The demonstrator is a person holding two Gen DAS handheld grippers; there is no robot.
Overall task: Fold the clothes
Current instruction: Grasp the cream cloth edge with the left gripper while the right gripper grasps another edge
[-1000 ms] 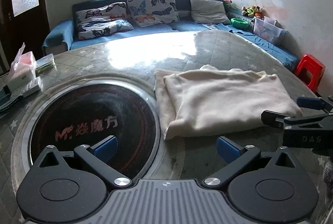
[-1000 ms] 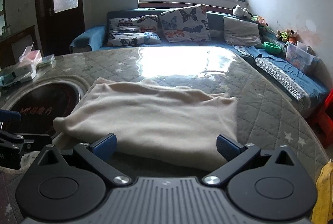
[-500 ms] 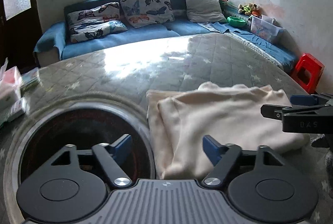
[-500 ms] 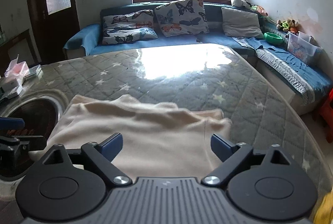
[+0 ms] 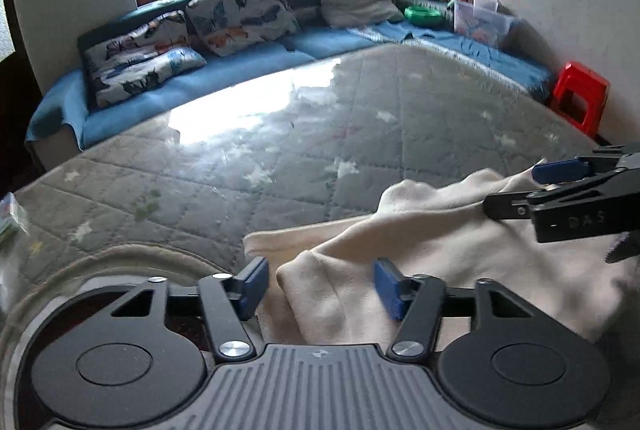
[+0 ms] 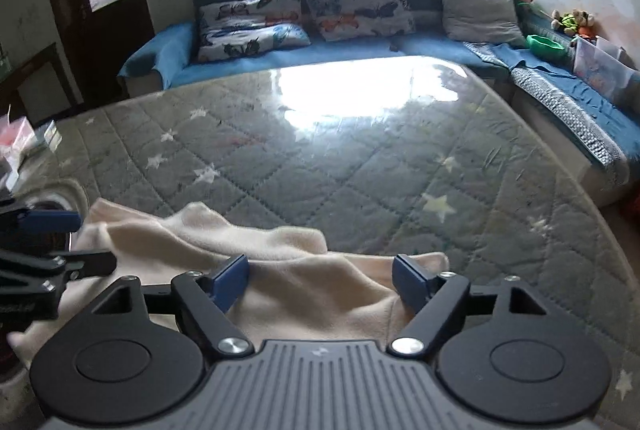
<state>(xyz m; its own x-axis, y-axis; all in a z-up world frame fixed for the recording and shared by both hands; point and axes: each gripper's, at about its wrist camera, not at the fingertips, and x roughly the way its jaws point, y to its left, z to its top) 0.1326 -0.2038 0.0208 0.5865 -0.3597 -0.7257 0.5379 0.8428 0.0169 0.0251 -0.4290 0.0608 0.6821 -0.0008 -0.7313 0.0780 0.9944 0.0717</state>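
A cream folded garment (image 5: 432,242) lies on the grey quilted table (image 5: 320,150), beside a round dark inset (image 5: 120,256). My left gripper (image 5: 320,286) straddles the garment's near left corner. Its jaws are closing, with a raised fold of cloth between the blue pads, and a gap still shows on both sides. My right gripper (image 6: 320,280) sits over the garment (image 6: 304,278) near its right edge. These jaws are closing too, wider apart, with cloth between them. Each gripper shows in the other view: the right gripper (image 5: 560,198) and the left gripper (image 6: 44,246).
A blue sofa (image 6: 360,46) with butterfly pillows (image 6: 356,4) runs along the far side and right of the table. A red stool (image 5: 580,96) stands at the right wall, near a clear box (image 5: 482,18). Small packets (image 6: 16,142) lie at the table's left edge.
Both grippers have moved forward and down onto the garment. Their jaws have narrowed, the left more than the right. Cloth now lies between both pairs of fingers.
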